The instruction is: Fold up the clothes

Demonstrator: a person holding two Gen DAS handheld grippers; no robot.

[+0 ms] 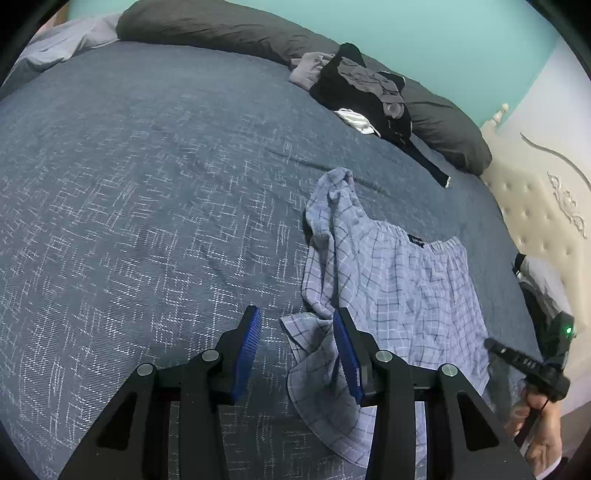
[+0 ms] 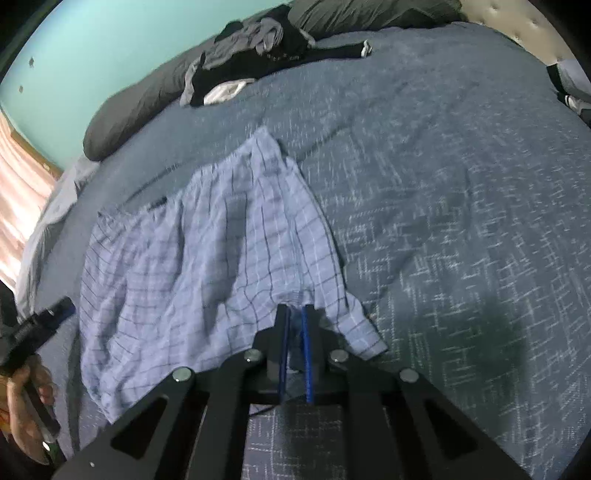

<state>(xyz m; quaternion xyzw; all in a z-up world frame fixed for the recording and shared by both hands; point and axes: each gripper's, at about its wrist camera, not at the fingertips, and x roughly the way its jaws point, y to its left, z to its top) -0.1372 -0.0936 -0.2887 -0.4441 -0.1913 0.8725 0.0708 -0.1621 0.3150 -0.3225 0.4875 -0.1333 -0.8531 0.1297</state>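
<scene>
Blue-grey bedspread with little white marks fills most of both views, and a green wall sits behind it at the top. Dark grey pillows lie along the far edge, and a pile of dark clothes rests against them in the upper right of the left view. My checked shorts lie spread in the middle of the right view, low and right in the left view. My right gripper is pinched tight on the near hem of the shorts, with cloth squeezed between its blue pads. My left gripper stands partly open at the crumpled side of the shorts, and nothing is pressed between its pads.
</scene>
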